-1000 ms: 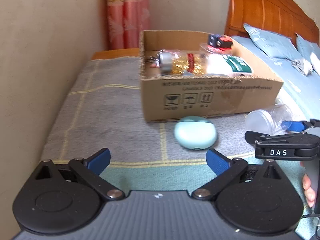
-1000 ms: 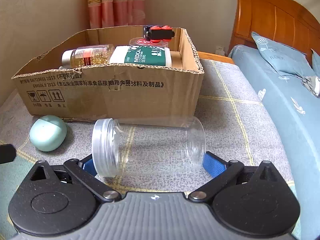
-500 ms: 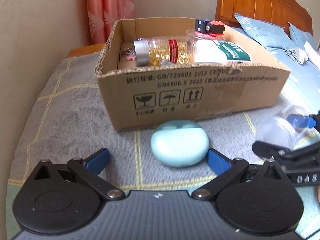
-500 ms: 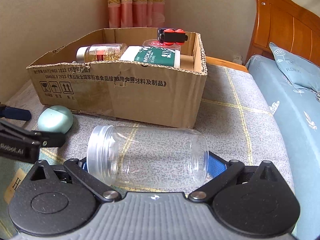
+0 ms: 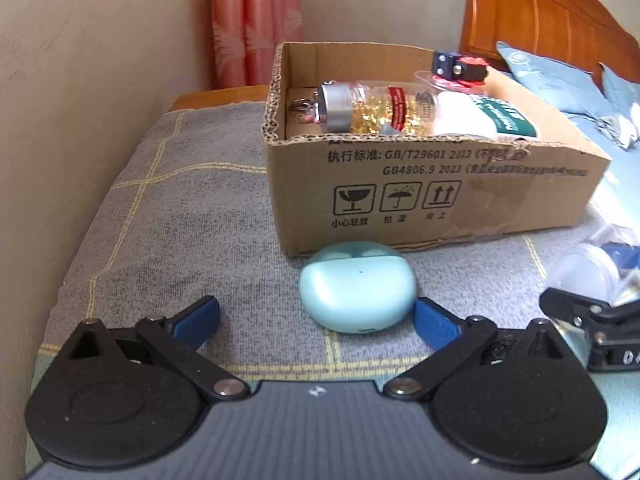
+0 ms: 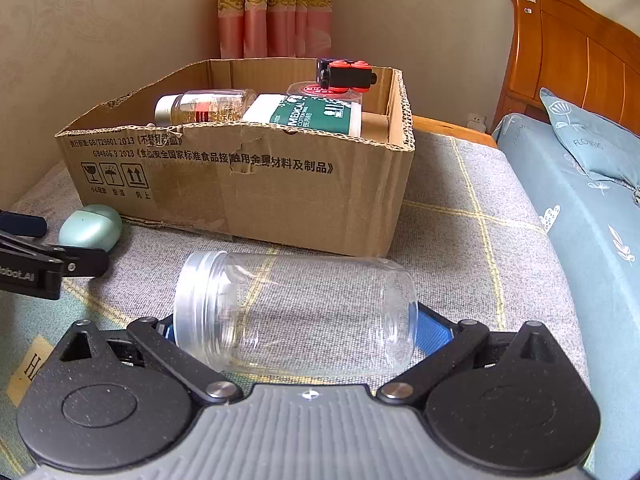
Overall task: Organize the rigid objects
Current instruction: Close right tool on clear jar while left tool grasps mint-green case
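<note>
Since the earlier frame, the left gripper (image 5: 316, 320) has advanced: the one mint earbud case (image 5: 357, 286) lies between its spread fingers, right pad beside it. The right gripper (image 6: 296, 330) grips the one clear jar (image 6: 296, 316) sideways, in front of the cardboard box (image 6: 280, 196).
</note>
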{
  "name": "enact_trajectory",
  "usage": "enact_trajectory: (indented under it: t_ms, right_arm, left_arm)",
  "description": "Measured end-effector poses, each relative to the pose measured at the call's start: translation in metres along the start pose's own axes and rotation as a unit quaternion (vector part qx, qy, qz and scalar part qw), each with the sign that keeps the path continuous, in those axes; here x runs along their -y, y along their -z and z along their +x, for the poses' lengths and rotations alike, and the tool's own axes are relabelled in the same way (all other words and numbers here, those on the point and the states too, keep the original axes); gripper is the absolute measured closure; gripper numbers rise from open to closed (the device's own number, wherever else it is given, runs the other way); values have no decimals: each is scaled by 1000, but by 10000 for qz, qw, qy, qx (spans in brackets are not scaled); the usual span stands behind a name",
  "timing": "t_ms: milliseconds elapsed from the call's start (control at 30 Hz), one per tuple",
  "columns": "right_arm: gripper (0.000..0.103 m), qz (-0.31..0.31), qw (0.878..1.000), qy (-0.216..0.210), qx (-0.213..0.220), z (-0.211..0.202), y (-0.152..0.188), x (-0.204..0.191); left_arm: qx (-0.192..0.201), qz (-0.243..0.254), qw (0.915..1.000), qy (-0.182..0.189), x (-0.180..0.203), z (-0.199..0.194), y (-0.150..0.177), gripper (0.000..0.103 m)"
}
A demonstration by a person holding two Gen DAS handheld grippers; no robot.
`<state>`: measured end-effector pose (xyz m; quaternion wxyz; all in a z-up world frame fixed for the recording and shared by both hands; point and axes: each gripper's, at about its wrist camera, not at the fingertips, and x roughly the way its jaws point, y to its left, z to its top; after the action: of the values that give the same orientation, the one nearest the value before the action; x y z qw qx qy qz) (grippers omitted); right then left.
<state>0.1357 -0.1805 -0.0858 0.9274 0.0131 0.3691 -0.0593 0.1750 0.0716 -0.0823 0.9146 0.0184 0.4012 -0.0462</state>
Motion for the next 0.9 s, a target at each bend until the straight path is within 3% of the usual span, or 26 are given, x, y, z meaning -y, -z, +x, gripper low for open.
enact_trajectory:
  t_ms: [67, 233, 467, 767, 900]
  right_arm:
    - [0, 5, 10000, 3, 8, 0, 1, 0]
    - [0, 4, 10000, 3, 17, 0, 1, 0]
    - [0, 22, 9999, 27, -127, 0, -3, 0]
    - [0, 1, 9999, -48, -155, -11, -8, -6]
    - [4, -99, 9999, -15, -129, -15, -9, -9]
  left_arm:
    - [-3, 70, 9999, -119, 4, 0, -1, 3]
    - [-37, -49, 10000, 60, 15, 8, -9, 5]
    - [27, -90, 10000, 14, 20, 8, -13, 28]
    - [39, -65, 10000, 32, 19, 8, -17, 42]
    - [14, -35, 10000, 56, 19, 9, -18, 42]
